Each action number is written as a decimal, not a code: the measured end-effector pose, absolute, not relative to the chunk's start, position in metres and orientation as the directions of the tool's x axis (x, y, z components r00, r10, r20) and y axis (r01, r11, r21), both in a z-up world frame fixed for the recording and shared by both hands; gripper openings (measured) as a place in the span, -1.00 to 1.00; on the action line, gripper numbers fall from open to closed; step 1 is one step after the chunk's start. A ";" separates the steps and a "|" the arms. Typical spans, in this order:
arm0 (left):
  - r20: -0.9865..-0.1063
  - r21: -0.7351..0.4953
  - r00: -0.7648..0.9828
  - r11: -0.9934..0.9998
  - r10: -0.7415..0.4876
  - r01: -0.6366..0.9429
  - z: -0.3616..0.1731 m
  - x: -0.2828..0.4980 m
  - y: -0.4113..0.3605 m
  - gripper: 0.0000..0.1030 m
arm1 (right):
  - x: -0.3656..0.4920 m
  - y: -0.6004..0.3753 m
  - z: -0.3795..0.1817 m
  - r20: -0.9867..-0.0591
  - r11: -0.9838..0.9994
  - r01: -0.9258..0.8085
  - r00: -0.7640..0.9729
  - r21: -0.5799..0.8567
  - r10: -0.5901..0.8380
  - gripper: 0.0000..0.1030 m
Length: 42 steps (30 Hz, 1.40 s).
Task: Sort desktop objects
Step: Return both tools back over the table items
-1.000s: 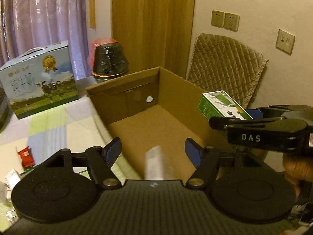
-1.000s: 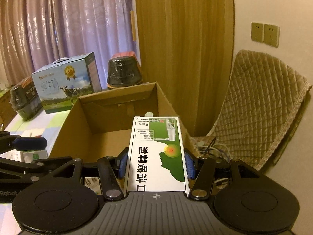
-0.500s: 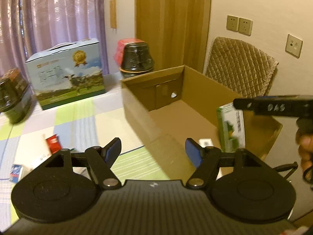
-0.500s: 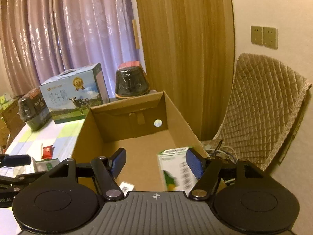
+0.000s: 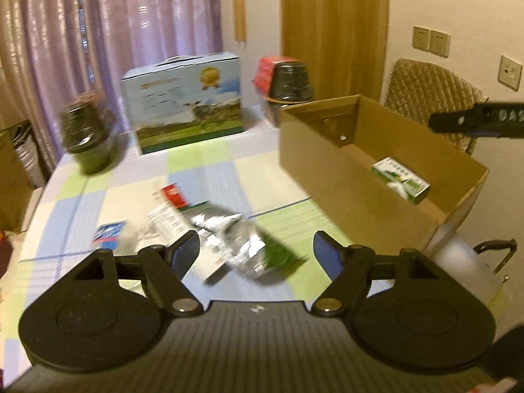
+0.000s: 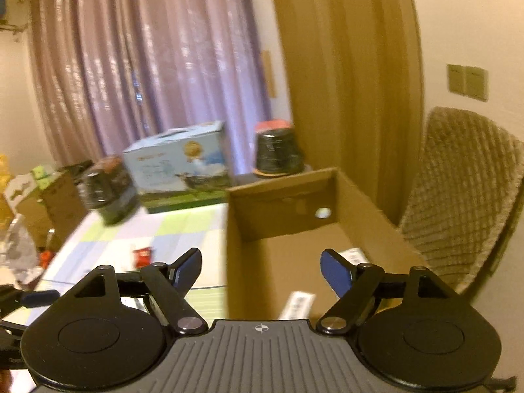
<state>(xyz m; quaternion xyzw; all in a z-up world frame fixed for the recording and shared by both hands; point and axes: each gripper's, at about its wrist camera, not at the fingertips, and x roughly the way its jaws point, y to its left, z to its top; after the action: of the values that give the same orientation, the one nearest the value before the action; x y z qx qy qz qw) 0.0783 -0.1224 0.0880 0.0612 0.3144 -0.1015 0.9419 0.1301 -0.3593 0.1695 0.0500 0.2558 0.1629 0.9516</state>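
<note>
1. Brown cardboard forms the open box [image 5: 376, 150] at the right end of the worktop [image 5: 209, 170]; it seems to serve as the collecting place for the sort, since a green-and-white carton [image 5: 401, 180] already lies flat on its floor.
2. The left hand-held gripper [image 5: 256, 250] has its jaws spread wide and carries nothing. It points down at a blurred heap on the checked cloth: a crinkled silver wrapper [image 5: 229, 239], a white printed pack [image 5: 167, 222], a red packet [image 5: 173, 195] and a small blue packet [image 5: 108, 234]. These lie loose and well apart from the box, so they look like the items not yet sorted.
3. The right hand-held gripper [image 6: 260, 267] is also wide and empty, held over the box's near left wall, probably because it has nothing to place now.
4. A milk carton with a handle [image 5: 186, 98] and two dark jars [image 5: 88, 137] [image 5: 288, 78] stand at the far edge, out of the working area.
</note>
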 end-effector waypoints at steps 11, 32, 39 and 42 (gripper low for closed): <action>-0.621 0.078 0.783 0.991 -0.041 0.113 0.073 0.033 -0.047 0.54 | 0.096 -0.291 0.154 -0.483 0.887 -0.389 0.744 0.249 0.462 0.65; -0.678 0.094 0.735 0.993 0.010 0.073 0.000 0.033 -0.006 0.79 | 0.110 -0.227 0.075 -0.590 0.836 -0.534 0.638 0.125 0.495 0.86; -0.685 0.064 0.729 0.996 0.002 0.057 -0.005 0.042 -0.004 0.82 | 0.121 -0.219 0.060 -0.628 0.820 -0.564 0.603 0.101 0.492 0.86; -0.684 0.064 0.730 0.996 -0.001 0.062 -0.006 0.045 -0.007 0.82 | 0.120 -0.215 0.057 -0.643 0.811 -0.578 0.589 0.087 0.489 0.86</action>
<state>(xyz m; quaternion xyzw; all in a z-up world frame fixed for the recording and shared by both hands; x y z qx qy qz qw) 0.0447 -0.0068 -0.0056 0.0412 0.3672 -0.0170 0.9291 0.1203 -0.2153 0.0572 -0.0657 0.3397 0.3000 0.8890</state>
